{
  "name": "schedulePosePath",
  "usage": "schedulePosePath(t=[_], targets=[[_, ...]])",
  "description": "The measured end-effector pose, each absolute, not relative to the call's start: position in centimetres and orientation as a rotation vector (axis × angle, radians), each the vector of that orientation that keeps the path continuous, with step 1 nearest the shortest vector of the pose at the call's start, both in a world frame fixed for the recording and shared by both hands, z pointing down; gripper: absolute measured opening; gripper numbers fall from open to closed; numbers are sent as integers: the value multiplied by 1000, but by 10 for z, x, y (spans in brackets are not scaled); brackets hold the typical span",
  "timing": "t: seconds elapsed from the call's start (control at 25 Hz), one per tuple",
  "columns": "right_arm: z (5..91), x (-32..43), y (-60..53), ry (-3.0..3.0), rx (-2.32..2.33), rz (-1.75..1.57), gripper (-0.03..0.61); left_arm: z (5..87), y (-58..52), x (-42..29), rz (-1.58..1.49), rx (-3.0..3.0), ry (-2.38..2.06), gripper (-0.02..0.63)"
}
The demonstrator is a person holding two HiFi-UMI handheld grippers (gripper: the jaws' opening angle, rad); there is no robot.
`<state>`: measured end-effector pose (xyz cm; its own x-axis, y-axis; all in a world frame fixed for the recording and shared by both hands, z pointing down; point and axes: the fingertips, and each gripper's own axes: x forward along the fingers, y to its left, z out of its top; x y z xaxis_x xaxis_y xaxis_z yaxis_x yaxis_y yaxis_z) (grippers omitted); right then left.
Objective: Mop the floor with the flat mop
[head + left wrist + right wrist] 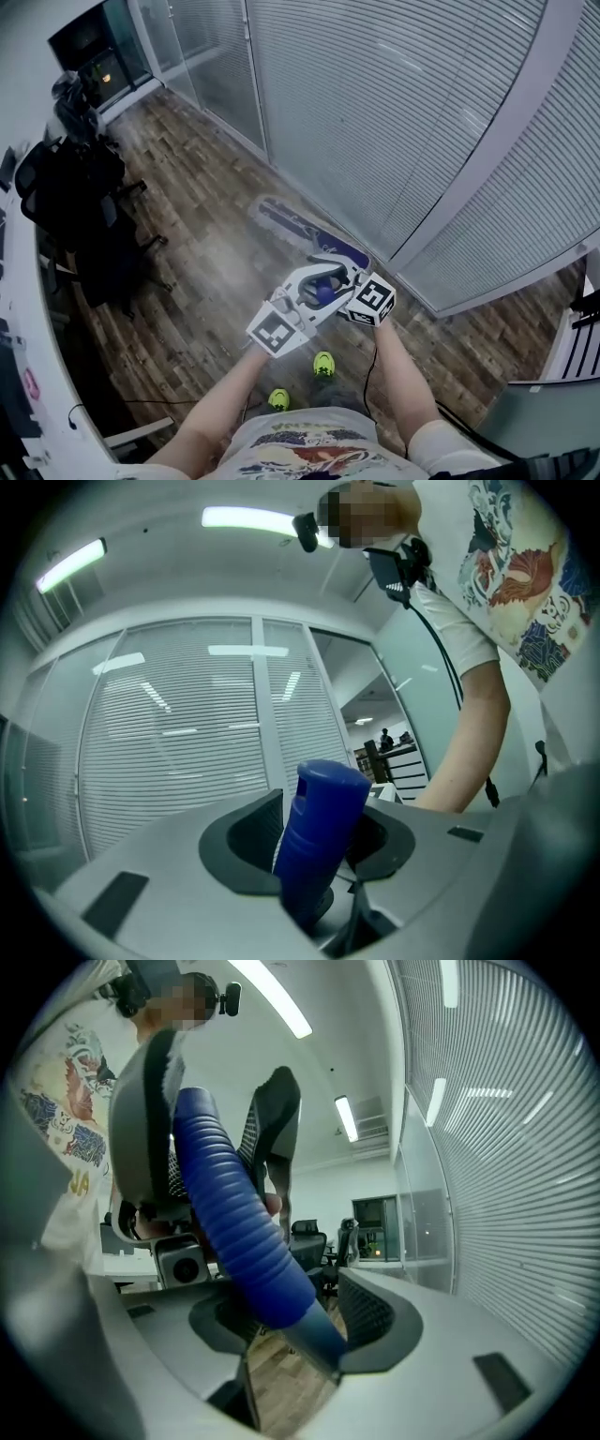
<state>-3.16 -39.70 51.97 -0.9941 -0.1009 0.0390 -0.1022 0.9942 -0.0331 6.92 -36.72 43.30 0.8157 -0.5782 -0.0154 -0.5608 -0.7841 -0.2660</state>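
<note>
A person stands on a wood-plank floor (197, 291) beside a glass partition with closed blinds (375, 112), holding a flat mop by its blue mop handle (325, 292) with a gripper in each hand. The mop head (298, 227) lies flat on the floor close to the foot of the partition, ahead of the person's yellow-green shoes (323, 363), with the handle slanting back up to the two grippers, which sit close together. In the left gripper view, the left gripper (314, 844) has its fingers clamped on the capped top end of the handle. In the right gripper view, the right gripper (298, 1321) has its fingers closed on the handle just below the ribbed blue grip, which crosses them at a slant. Black office chairs (84, 206) stand well apart at the left, beside a white worktop (37, 309).
</note>
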Motion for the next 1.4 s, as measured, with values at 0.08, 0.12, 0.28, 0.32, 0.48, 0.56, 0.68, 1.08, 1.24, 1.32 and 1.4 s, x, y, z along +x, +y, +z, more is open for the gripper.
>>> schedulePosePath(t=[0.08,0.12,0.28,0.32,0.48,0.56,0.68,1.08,1.24,1.32,1.4], targets=[[528,-28,-402,-3076,145,65,216,441,-372,74,-136,-2749,858,132],[530,-29,-402,-3072,144,68,216,444,-372,74,-146,-2749,865,132],[530,-40,-396,-3075,134,70,216,445,-370,60,-141,-2744,941,135],[531,-43,-392,-3072,126,70,216,445,-367,56,-141,-2747,954,135],[530,-61,-366,-3056,104,56,216,443,-343,37,-119,-2755,990,137],[532,-71,-343,-3047,103,52,216,444,-320,25,-126,-2761,985,137],[530,-87,-299,-3047,121,43,216,443,-274,10,-139,-2759,951,137],[505,-120,-117,-3078,139,36,216,423,-91,-24,-214,-2846,835,137],[488,-120,-57,-3081,96,103,216,404,-34,-24,-203,-2876,827,140],[481,-119,-39,-3104,68,67,216,396,-18,-23,-180,-2882,829,144],[476,-120,-30,-3128,46,14,216,393,-10,-24,-147,-2883,835,147]])
